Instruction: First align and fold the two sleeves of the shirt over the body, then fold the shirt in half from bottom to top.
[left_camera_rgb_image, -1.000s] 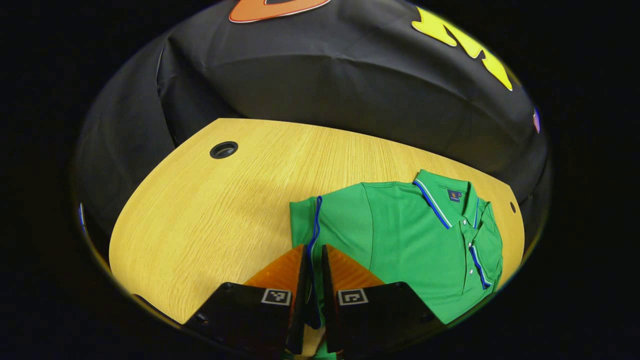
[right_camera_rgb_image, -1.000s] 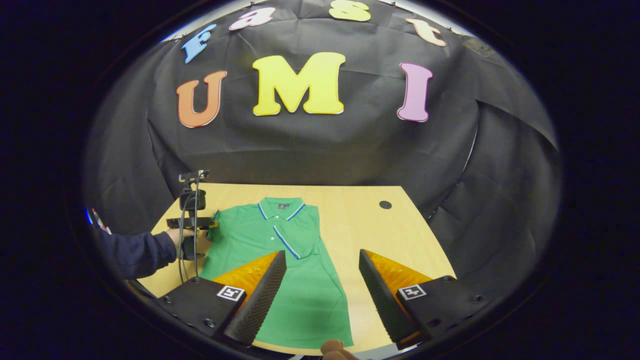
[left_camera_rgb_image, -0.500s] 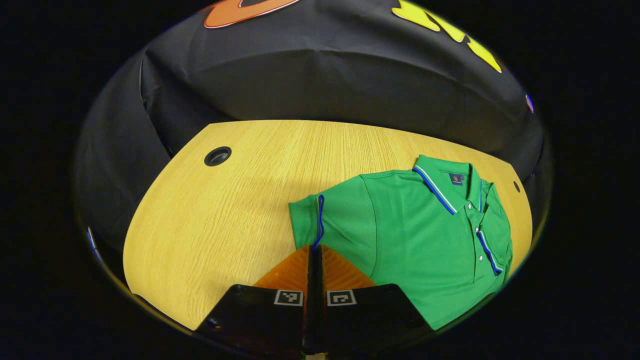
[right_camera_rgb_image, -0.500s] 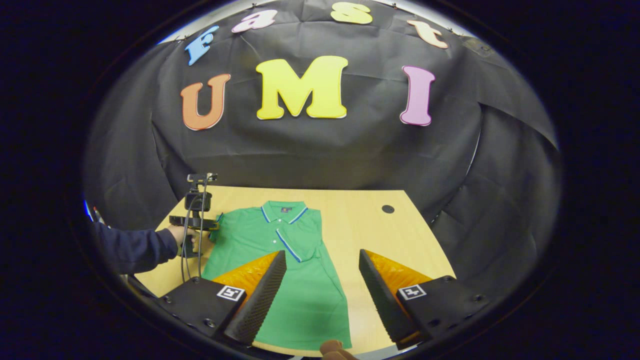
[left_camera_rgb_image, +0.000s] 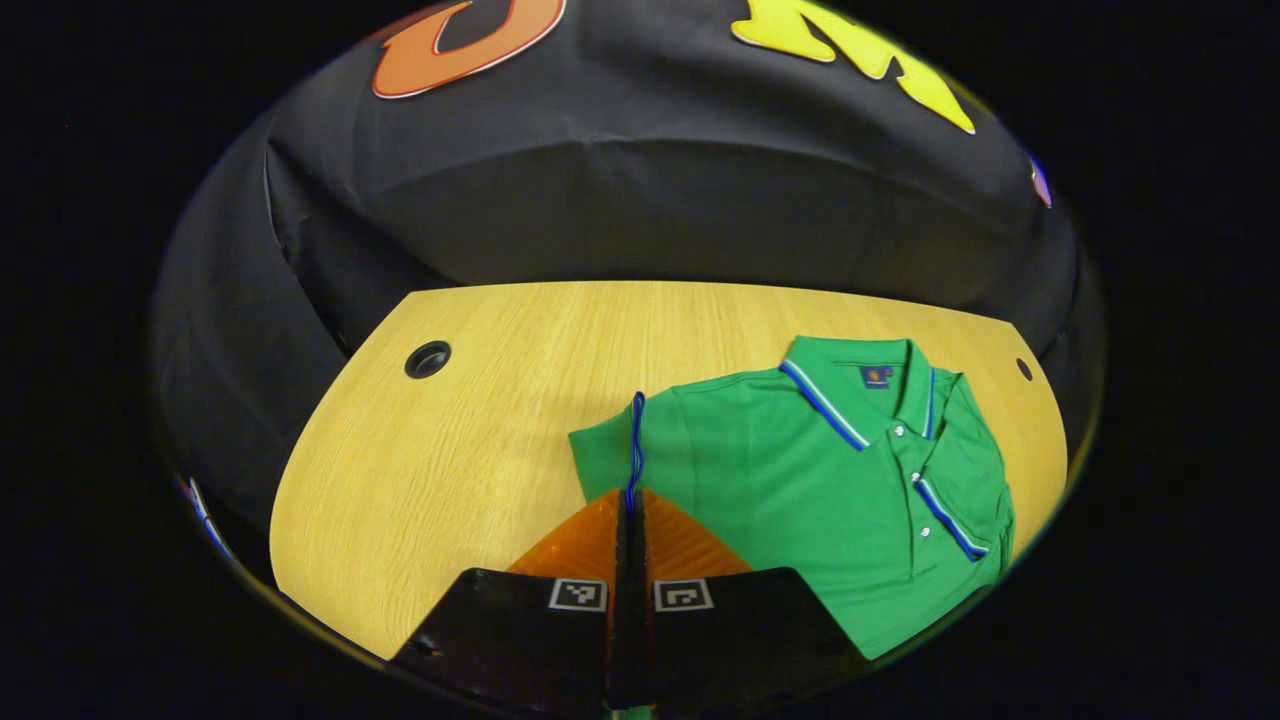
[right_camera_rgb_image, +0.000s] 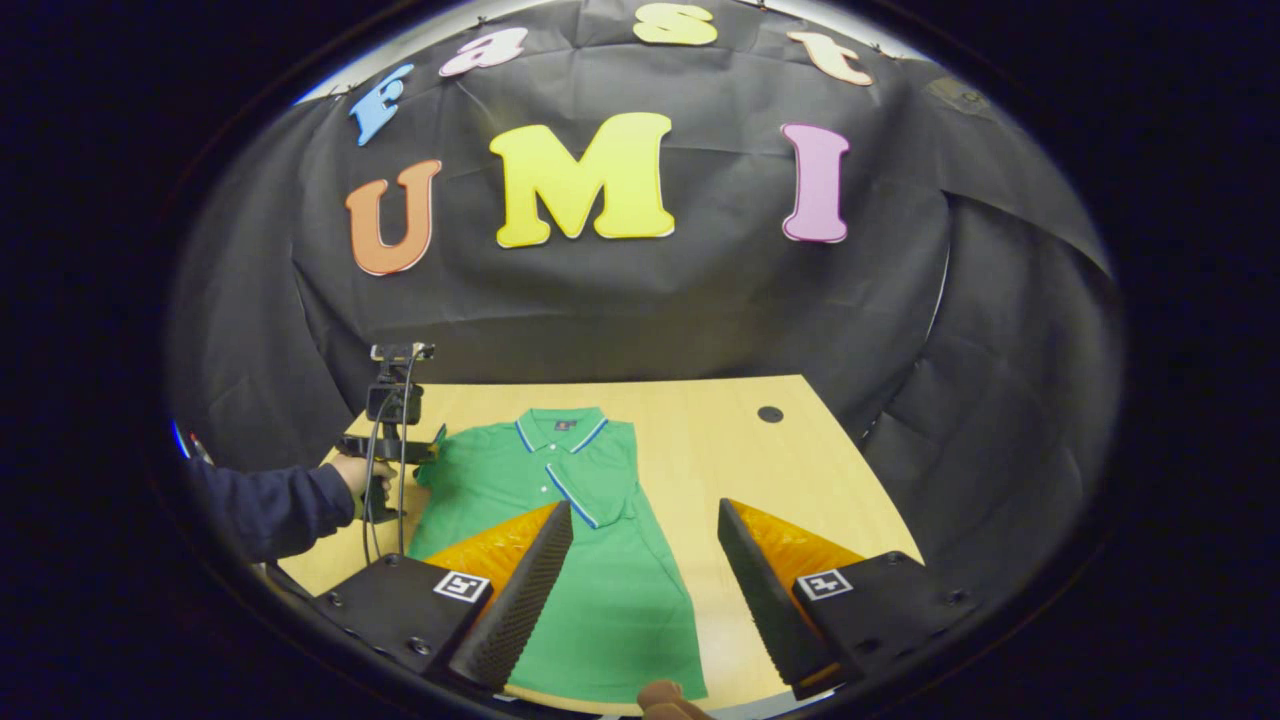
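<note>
Left hand-held gripper (left_camera_rgb_image: 631, 500) clamped tight on sleeve cuff (left_camera_rgb_image: 636, 440) of green polo shirt (left_camera_rgb_image: 800, 480) — right hand-held gripper (right_camera_rgb_image: 645, 545) wide apart, empty, above worktop (left_camera_rgb_image: 470, 440).

Bare table (right_camera_rgb_image: 800, 470) right of the shirt (right_camera_rgb_image: 590, 560) – open passage, seemingly – left claw (right_camera_rgb_image: 432, 447) crowds its far sleeve.

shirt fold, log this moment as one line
step: sleeve fold | left claw: shut on left sleeve cuff | right claw: open above shirt | right sleeve: folded over body
</note>
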